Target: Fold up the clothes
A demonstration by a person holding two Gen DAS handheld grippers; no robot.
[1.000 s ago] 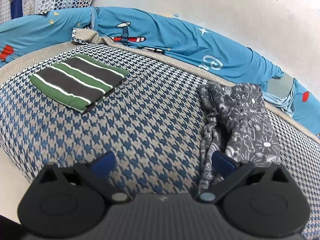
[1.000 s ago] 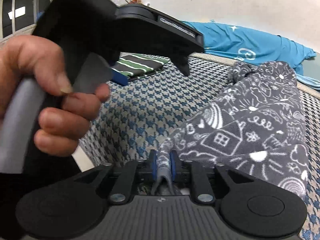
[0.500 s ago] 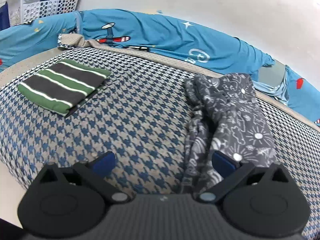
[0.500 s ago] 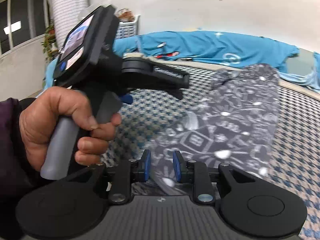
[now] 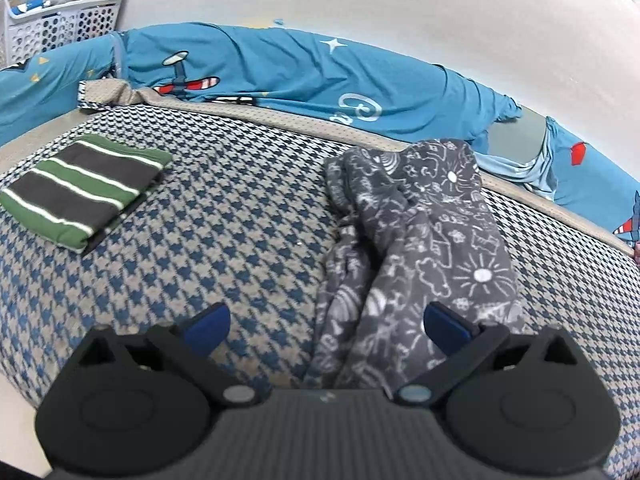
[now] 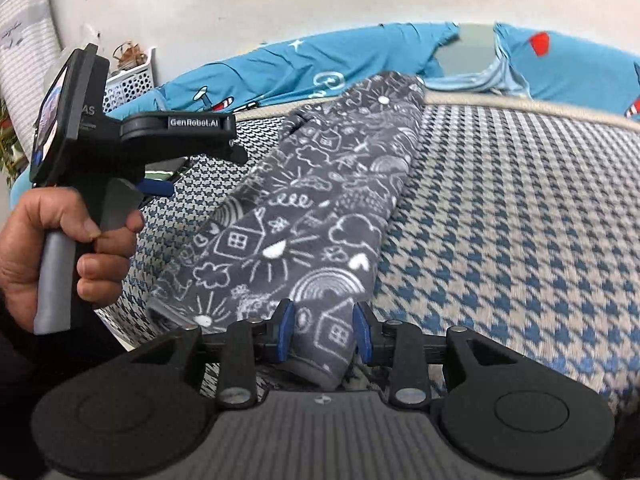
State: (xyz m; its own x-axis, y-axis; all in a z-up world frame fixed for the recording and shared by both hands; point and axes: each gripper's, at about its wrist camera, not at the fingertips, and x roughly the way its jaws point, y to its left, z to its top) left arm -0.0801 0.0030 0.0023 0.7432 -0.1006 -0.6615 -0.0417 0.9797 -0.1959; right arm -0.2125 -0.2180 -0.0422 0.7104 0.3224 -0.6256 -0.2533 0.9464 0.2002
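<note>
- Grey doodle-print garment [image 5: 424, 236] lying lengthwise on the houndstooth bed cover [image 5: 240, 216], rumpled along its left side in the left wrist view, far end close to the beige border of the cover.
- Folded green-and-grey striped garment [image 5: 80, 188] flat on the same cover, well apart to the left.
- Left hand-held gripper [image 5: 326, 326] with jaws spread wide, nothing clamped; right blue pad [image 5: 446, 328] over the near end of the doodle garment, left pad over bare cover. Contact with the cloth not clear.
- Right hand-held gripper [image 6: 323, 330] with jaws part-way apart and just been opening; near edge of the doodle garment [image 6: 304, 216] between the blue pads, left pad [image 6: 286, 330] right against the cloth, a narrow gap at the right pad, no squeeze visible.
- Person's left hand [image 6: 60, 252] wrapped round the grey handle of the left gripper, seen at the left of the right wrist view.
- Blue printed bedsheet [image 5: 280, 68] bunched along the wall behind the cover.
- White perforated basket [image 5: 60, 20] in the far left corner, small items inside, too small to tell.
</note>
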